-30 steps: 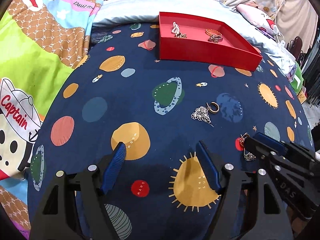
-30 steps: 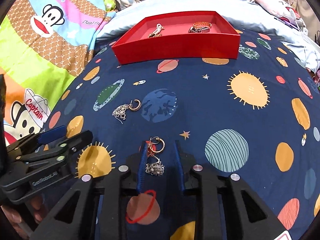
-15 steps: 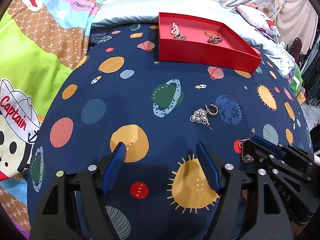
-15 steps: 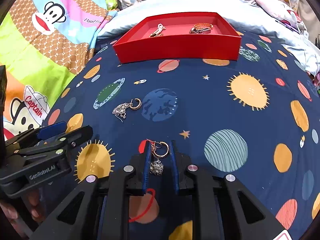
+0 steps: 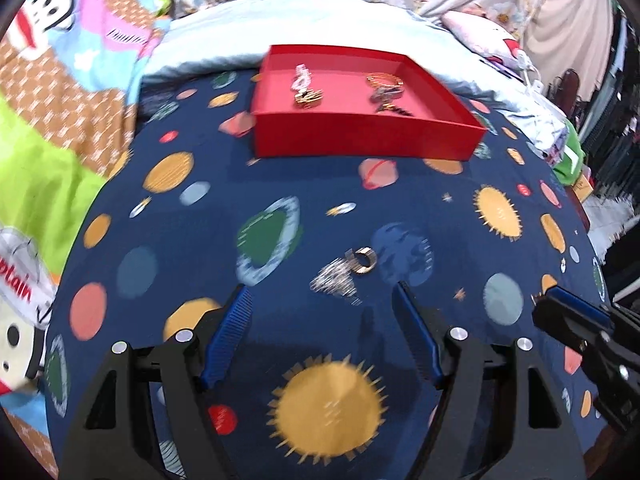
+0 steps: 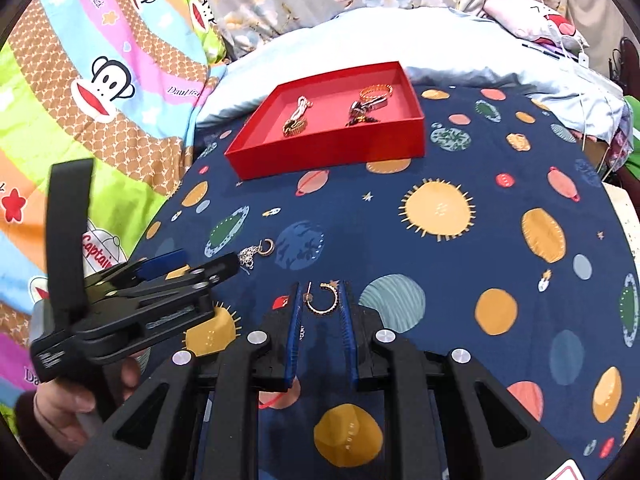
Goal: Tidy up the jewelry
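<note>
One red tray (image 6: 332,148) holding two jewelry clusters (image 6: 298,118); two earrings (image 6: 322,300) outside it; two tools (image 6: 320,300).

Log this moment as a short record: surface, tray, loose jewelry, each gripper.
surface: space-print blanket
tray: red tray at the blanket's far end, with several jewelry pieces inside
loose jewelry: hoop-and-silver earring lying on the blanket, just ahead of the left gripper
left gripper: open, empty
right gripper: shut on gold hoop earring, hoop between the blue pads

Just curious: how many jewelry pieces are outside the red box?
2: a gold hoop gripped in the right gripper, and a silver-gold earring on the blanket. More may be hidden.
</note>
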Demonstrator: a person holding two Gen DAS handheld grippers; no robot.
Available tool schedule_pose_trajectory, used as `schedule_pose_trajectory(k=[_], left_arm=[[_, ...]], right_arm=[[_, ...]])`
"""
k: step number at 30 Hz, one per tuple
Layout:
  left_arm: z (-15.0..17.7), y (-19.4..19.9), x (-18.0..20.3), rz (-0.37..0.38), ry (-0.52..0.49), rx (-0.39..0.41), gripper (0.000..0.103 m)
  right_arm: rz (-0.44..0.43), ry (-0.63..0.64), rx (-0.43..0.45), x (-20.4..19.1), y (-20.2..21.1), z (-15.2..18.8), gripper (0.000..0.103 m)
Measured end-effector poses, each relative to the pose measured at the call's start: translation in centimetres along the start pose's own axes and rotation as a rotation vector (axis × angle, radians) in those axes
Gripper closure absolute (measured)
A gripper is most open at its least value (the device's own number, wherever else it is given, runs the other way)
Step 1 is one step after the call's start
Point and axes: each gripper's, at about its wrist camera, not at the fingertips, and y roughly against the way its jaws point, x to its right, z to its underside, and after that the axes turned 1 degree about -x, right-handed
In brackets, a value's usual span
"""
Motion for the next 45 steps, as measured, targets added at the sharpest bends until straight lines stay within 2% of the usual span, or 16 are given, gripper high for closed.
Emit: schedule_pose_trajectory(k=[5,6,10,12,13,20,28,36,40,45], left_arm=[[-1.4,-1.6,1.9,0.016,-0.047,0.027,0.036],[-1.6,-2.1,2.1,0.017,-0.054,0.026,0.041],[-1.8,-3.7,2.2,0.012,-0.057,-0.003,0.05],[-1.7,-4.4,2.1,0.016,-0.055,-0.023,0.06],[-1.6,-4.5,2.0,0.016,-0.055,-0.028,0.061],[-1.4,-4.3,1.7,0.018,-0.06,-0.009,0.085],[-1.2,-3.6,1.4,0.051,-0.044,-0.002,0.085],[-2.8,-0.2,0.6,0.071,-0.016,0.056,0.085],[-4.4,1.1,0.1,0.071,-0.017,0.09,0.085],[-7.7,1.1,-0.3,0.095,-0.012,0.104,0.085]], right_arm=[[0.006,-0.02,-0.003,0.8,-0.1,0.0,0.086],[0.005,-0.024,-0.006,1.0,-0.2,0.0,0.086],[0.004,-0.033,-0.009,1.5,-0.4,-0.1,0.086],[0.004,-0.036,-0.01,1.7,-0.6,-0.1,0.086],[0.003,-0.038,-0.011,1.8,-0.7,-0.2,0.086],[-0.001,-0.04,-0.015,1.9,-1.1,-0.3,0.086],[0.001,-0.043,-0.014,1.8,-1.1,-0.3,0.086],[0.009,-0.016,0.012,1.5,-0.8,-1.5,0.086],[0.017,0.027,0.043,1.0,-1.0,-4.1,0.086],[-0.025,0.054,0.082,0.8,-1.9,-9.5,0.086]])
